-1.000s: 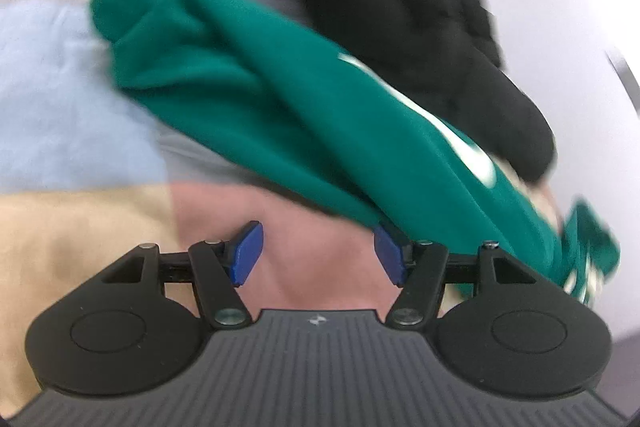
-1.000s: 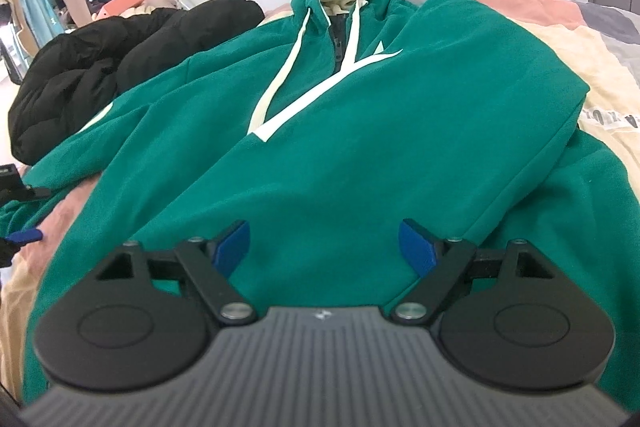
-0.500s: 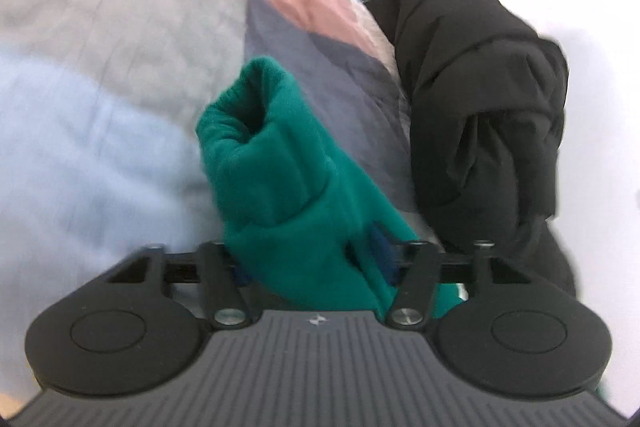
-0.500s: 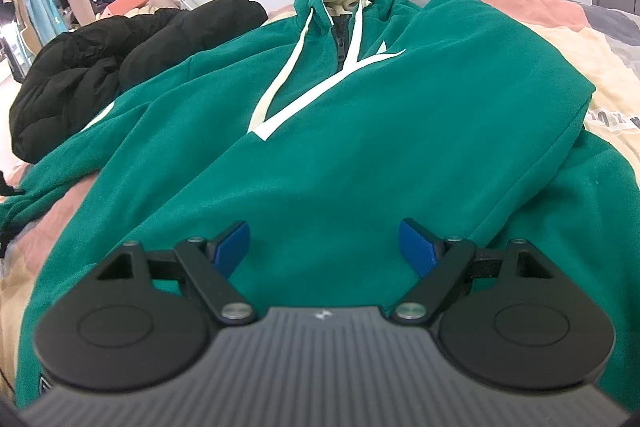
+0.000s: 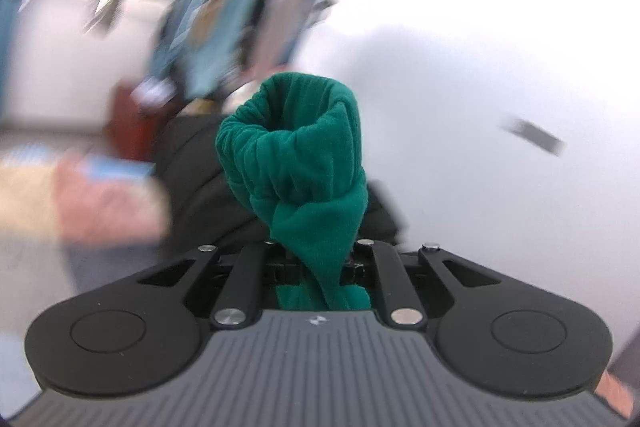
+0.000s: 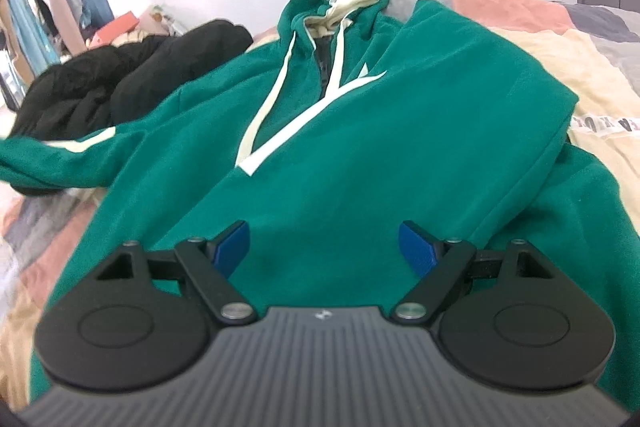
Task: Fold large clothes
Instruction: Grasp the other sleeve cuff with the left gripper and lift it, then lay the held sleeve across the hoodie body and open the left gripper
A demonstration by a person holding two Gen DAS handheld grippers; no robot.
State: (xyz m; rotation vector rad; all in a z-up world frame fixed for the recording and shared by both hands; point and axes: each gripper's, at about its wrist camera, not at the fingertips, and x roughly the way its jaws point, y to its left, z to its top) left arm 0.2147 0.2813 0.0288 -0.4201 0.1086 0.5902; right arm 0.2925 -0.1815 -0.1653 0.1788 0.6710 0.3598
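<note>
Left tongs (image 5: 316, 259) clenched on green sleeve cuff (image 5: 296, 151), lifted before blurred room. Right tongs (image 6: 322, 247) released, poised over hoodie (image 6: 360, 147) spread on bed (image 6: 592, 83) beside black jacket (image 6: 132, 75).

Green hoodie (image 6: 360, 155) spread face up on the bed, hood at 12 o'clock, cream lining and drawstrings showing, white chevron across chest. Sleeve cuff (image 5: 296, 155) bunched upright, pinched in the closed left tool (image 5: 316, 267).
</note>
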